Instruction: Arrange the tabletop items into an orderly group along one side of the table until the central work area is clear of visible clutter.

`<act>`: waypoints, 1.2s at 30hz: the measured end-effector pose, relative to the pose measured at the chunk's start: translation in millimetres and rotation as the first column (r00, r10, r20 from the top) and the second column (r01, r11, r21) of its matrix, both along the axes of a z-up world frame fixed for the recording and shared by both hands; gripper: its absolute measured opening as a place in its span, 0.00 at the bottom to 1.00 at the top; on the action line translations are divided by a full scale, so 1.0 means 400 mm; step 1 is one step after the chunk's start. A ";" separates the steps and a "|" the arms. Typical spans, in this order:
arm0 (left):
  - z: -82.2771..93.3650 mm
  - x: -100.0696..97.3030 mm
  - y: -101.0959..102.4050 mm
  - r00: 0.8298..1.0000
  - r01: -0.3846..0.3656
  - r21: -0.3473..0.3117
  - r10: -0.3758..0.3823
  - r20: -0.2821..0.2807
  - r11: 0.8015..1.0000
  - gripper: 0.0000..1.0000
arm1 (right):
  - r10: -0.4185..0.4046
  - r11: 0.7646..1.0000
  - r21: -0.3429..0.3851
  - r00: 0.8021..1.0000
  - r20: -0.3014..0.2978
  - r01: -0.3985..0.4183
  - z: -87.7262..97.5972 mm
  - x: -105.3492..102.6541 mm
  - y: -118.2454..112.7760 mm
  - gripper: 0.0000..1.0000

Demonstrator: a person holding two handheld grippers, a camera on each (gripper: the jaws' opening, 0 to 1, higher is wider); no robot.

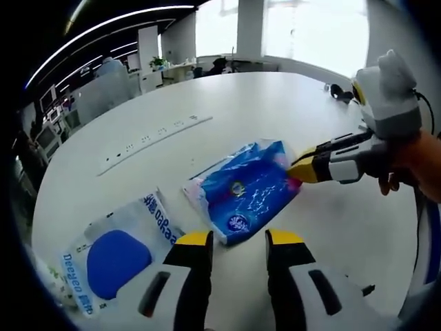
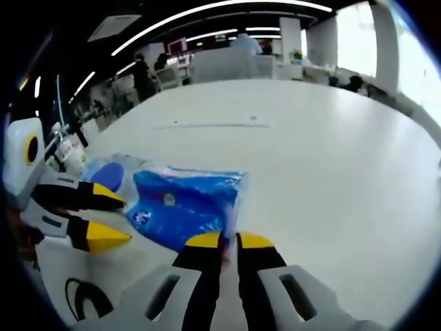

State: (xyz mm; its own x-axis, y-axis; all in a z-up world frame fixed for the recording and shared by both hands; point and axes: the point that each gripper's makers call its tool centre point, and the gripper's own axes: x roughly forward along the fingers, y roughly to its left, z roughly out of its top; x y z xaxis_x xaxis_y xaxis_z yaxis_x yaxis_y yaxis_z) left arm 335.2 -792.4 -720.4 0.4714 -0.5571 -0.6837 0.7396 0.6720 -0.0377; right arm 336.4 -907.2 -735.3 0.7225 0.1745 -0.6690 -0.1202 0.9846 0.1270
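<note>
A blue plastic pack [image 1: 244, 189] lies flat on the white table [image 1: 275, 103]. My left gripper [image 1: 239, 239] stands open just short of the pack's near edge, with nothing between its jaws. From the right, my right gripper [image 1: 302, 170] reaches in, shut on the pack's corner. In the right gripper view, the blue pack [image 2: 182, 203] stretches ahead of my right gripper [image 2: 229, 241], and a thin edge of it is pinched between the jaws. My left gripper [image 2: 114, 218] shows open at the left. A clear pack with a blue oval [image 1: 117, 255] lies beside the blue one.
A long white power strip [image 1: 155, 134] lies further out on the table, also seen as the power strip [image 2: 210, 125]. A small dark object [image 1: 337, 89] sits near the table's far edge. Office desks and people stand beyond the table. A hand [image 1: 413, 162] holds the right gripper.
</note>
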 end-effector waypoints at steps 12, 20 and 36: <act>0.027 0.001 0.005 0.999 -0.015 0.000 0.015 0.036 1.000 0.37 | -0.002 1.000 -0.004 1.000 0.031 0.002 0.021 -0.004 -0.005 0.19; 0.067 -0.010 0.003 0.998 -0.018 -0.034 0.020 0.057 0.999 0.37 | 0.002 1.000 -0.005 0.999 0.048 -0.002 0.045 -0.006 0.000 0.25; 0.128 -0.050 0.021 0.997 0.001 -0.058 0.003 0.076 0.998 0.42 | 0.029 0.999 -0.020 0.995 0.097 -0.027 0.120 -0.017 0.014 0.32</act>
